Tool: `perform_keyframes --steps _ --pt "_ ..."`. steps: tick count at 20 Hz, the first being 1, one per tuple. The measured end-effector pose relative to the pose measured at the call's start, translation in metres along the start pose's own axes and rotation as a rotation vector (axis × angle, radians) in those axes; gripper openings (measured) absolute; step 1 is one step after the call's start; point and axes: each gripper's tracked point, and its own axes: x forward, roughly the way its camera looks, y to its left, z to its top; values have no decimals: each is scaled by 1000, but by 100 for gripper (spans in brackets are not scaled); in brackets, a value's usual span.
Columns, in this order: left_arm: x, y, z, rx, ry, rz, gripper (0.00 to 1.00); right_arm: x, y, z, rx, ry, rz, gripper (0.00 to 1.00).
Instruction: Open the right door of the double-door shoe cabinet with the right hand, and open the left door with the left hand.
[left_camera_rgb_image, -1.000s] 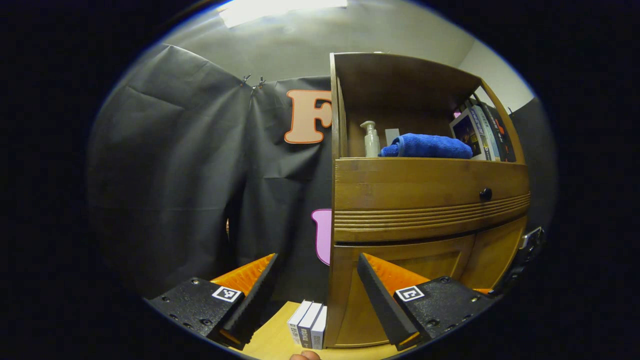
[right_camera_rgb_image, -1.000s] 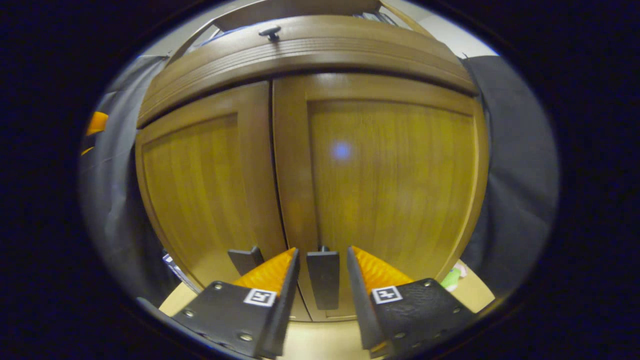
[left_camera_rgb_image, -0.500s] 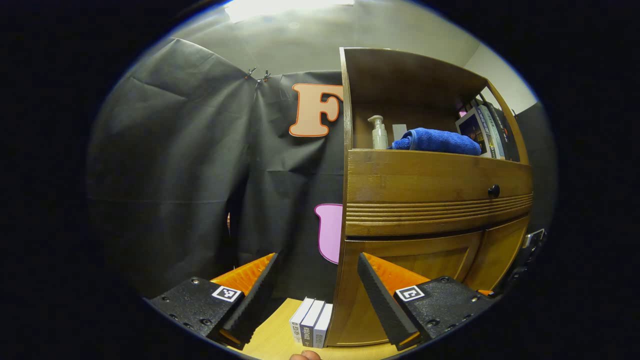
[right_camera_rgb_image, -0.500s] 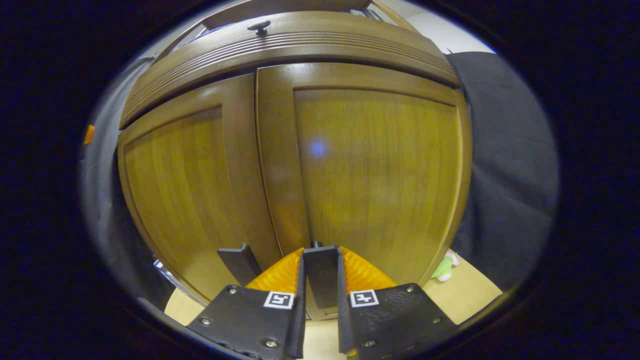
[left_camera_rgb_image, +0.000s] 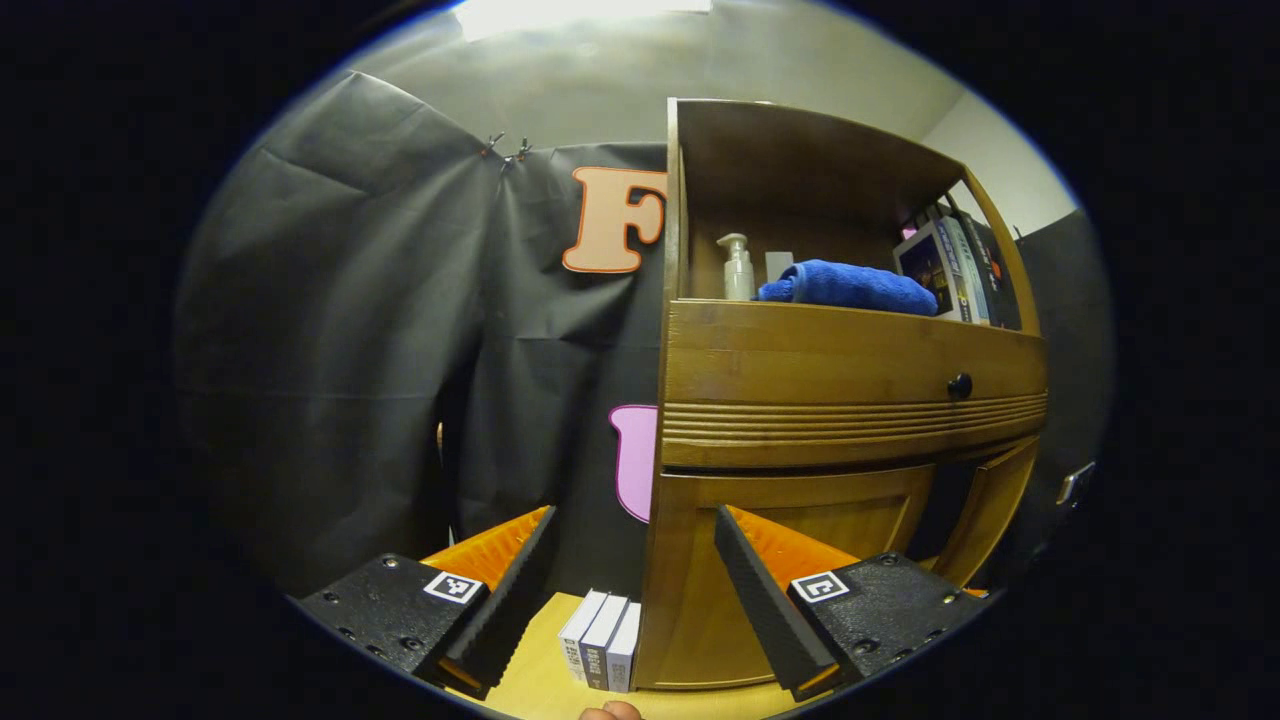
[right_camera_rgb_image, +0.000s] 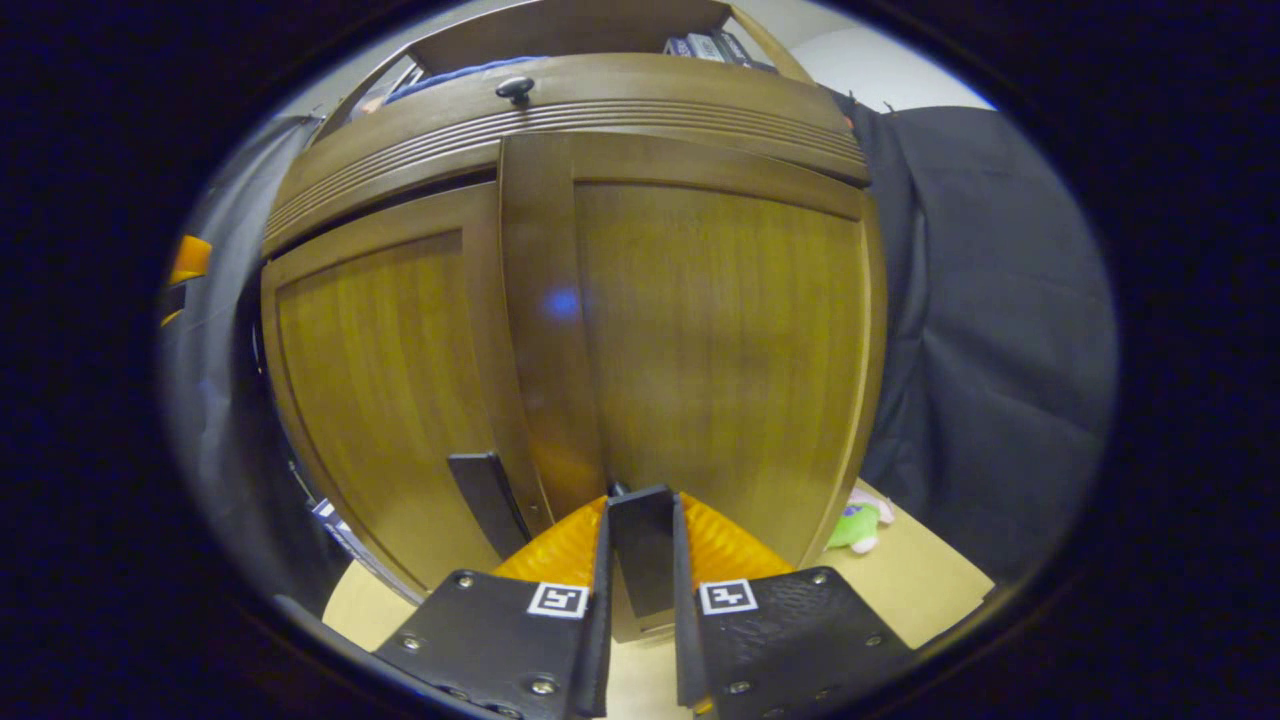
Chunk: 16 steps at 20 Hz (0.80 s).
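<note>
Right gripper (right_camera_rgb_image: 640, 560) clamped on the dark handle (right_camera_rgb_image: 641, 545) of the right door (right_camera_rgb_image: 700, 350), which stands swung slightly out from the left door (right_camera_rgb_image: 380, 400); handle's lower end hidden between the fingers. Left gripper (left_camera_rgb_image: 635, 585) wide apart, holding nothing, cabinet (left_camera_rgb_image: 850, 380) ahead to its right; door gap there dark, inside unreadable.

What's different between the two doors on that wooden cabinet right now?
The right door has swung out a little, its edge overlapping the frame above; the left door sits flush and shut. The right gripper is clamped on the right door's dark handle; the left door's handle is untouched, and the left gripper hangs open off to the cabinet's side. Both doors are brown wood panels with matching dark flat handles.
</note>
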Motion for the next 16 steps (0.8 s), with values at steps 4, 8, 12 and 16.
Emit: perform_keyframes --steps 4,8,12,16 --pt "-1 -23 -6 -4 14 -52 94 -20 -14 -3 0 -3 -11 27" --pt "0 -43 -13 0 27 -94 94 -39 -30 -7 5 0 -26 26" --pt "2 -66 -20 -5 36 -137 94 -60 -46 -10 57 18 -24 26" --pt "4 -96 -25 -12 48 -183 94 -73 -65 -11 30 11 -46 26"
